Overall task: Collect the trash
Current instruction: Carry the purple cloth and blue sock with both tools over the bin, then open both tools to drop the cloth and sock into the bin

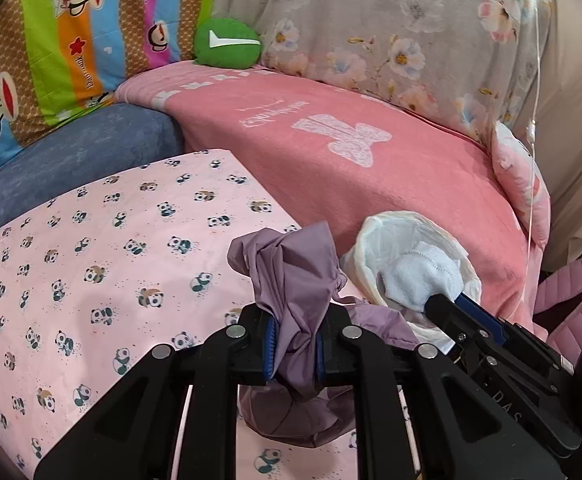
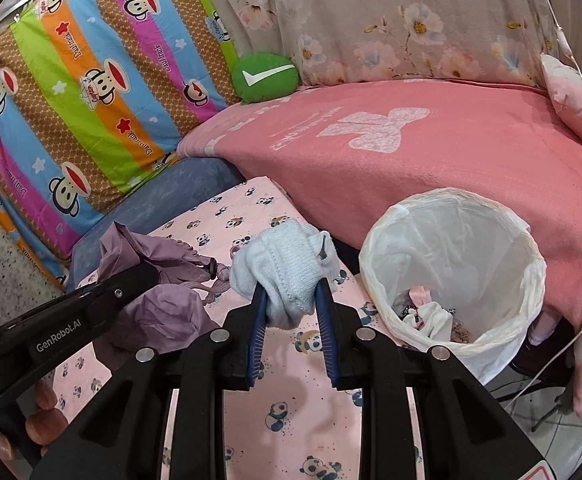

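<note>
Right tongs [image 2: 291, 296] grip white sock [image 2: 283, 268] — beside bin [image 2: 451, 264].

Two wrist fisheye views, close range, both facing the bedding.

Each looks forward and slightly down along its own fingers. Shared: panda-print sheet [image 1: 91, 264] [image 2: 291, 400], pink blanket [image 1: 331, 152] [image 2: 411, 160], lined bin [image 1: 371, 240] [image 2: 451, 216], green cushion [image 1: 227, 44] [image 2: 265, 76].

Bin [image 2: 527, 264] contents too small to identify
</note>
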